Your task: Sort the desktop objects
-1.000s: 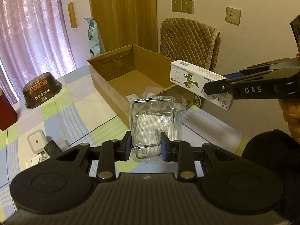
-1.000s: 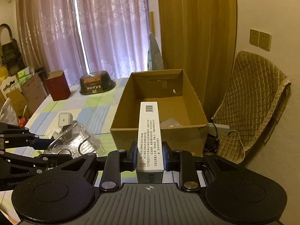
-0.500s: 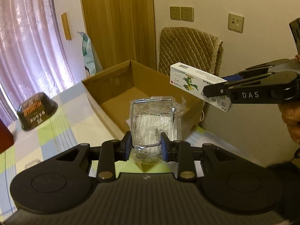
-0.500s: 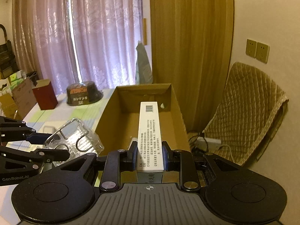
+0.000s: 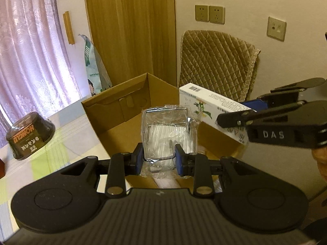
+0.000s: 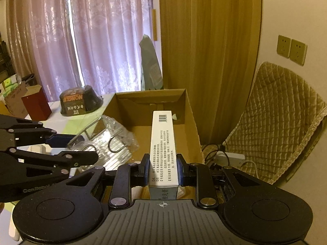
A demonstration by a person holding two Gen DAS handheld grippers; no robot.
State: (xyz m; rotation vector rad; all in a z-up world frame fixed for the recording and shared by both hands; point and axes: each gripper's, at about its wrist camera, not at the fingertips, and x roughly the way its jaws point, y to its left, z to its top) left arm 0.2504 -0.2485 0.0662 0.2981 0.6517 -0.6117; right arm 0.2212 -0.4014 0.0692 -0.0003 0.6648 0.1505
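My left gripper [image 5: 159, 159] is shut on a clear plastic packet [image 5: 166, 130] with a wire frame, held above the open cardboard box [image 5: 114, 104]. My right gripper [image 6: 162, 170] is shut on a long white carton [image 6: 162, 140] with a barcode at its far end, also held over the cardboard box [image 6: 191, 120]. In the left wrist view the white carton [image 5: 206, 104] and the right gripper [image 5: 243, 112] come in from the right, just beside the packet. In the right wrist view the clear packet [image 6: 110, 136] and the left gripper [image 6: 75, 147] hang at the left.
A dark upside-down bowl [image 5: 30, 136] stands on the checked tablecloth [image 5: 67, 138] left of the box, with a red box [image 6: 36, 105] beyond it. A quilted chair [image 6: 286, 110] and a power strip [image 6: 229, 157] lie right of the box. Curtains and a wooden door stand behind.
Both grippers have moved forward with their loads, from in front of the cardboard box to above its opening. The box now looms larger in both views.
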